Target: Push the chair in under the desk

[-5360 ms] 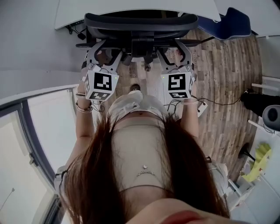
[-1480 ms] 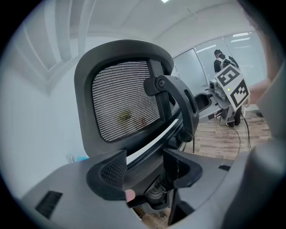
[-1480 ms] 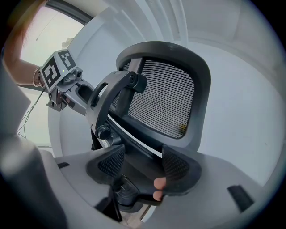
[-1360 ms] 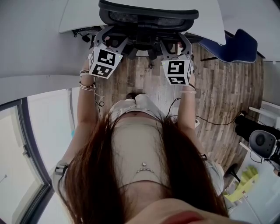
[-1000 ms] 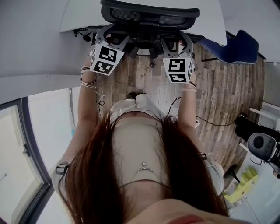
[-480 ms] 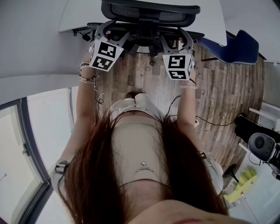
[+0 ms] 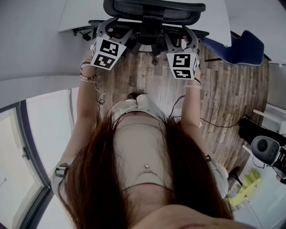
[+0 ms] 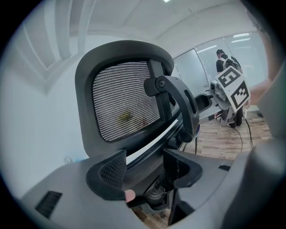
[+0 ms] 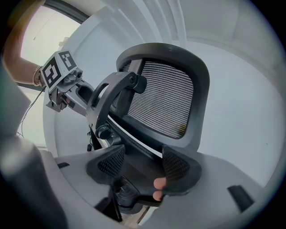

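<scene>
The black mesh-backed office chair [image 7: 154, 6] stands at the top of the head view, its seat hidden beneath the white desk [image 7: 76, 15]. My left gripper [image 7: 112, 27] is open and sits against the left side of the chair's back frame. My right gripper [image 7: 181, 36] is open too, at the right side of that frame. In the left gripper view the mesh backrest [image 8: 127, 98] rises just past the spread jaws of the left gripper [image 8: 145, 167]. The right gripper view shows the backrest [image 9: 163, 103] beyond the right gripper [image 9: 143, 163], whose jaws stand apart.
A blue chair [image 7: 241, 42] stands to the right of the desk. Cables [image 7: 210, 120] trail over the wooden floor. A glass partition [image 7: 27, 134] runs along the left. Grey equipment [image 7: 263, 147] and a yellow-green object [image 7: 246, 183] sit at the lower right.
The chair has rolled farther away from me and under the desk. Both grippers have moved forward with it, arms stretched out more.
</scene>
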The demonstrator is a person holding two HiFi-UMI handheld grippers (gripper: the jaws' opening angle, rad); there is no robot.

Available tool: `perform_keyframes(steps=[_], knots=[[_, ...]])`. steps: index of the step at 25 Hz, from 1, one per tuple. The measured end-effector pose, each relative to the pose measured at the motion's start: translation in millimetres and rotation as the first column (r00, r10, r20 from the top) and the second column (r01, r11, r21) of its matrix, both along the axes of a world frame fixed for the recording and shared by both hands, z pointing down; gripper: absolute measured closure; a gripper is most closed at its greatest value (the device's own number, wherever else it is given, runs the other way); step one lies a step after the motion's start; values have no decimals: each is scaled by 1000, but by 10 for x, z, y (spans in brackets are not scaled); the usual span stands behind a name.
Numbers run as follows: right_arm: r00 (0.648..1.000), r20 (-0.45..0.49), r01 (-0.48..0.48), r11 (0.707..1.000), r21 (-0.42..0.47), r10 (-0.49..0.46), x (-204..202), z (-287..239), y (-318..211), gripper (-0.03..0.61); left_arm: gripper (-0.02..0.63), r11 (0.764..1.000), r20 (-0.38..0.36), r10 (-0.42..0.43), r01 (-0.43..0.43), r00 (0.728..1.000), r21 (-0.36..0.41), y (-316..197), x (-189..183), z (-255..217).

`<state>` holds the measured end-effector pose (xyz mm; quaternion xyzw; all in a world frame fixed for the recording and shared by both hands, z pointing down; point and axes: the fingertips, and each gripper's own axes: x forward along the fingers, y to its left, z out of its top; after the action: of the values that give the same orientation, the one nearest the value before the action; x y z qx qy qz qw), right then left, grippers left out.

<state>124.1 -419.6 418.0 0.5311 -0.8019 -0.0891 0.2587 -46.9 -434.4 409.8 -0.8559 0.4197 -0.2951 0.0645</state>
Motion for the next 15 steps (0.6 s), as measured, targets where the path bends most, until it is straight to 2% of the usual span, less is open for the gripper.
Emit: perform_keyframes(steps=[15], knots=[[1000, -2, -1, 1000, 7, 1, 11, 42, -66, 310, 365, 1000, -9, -1, 1, 1000, 8, -66, 9, 37]])
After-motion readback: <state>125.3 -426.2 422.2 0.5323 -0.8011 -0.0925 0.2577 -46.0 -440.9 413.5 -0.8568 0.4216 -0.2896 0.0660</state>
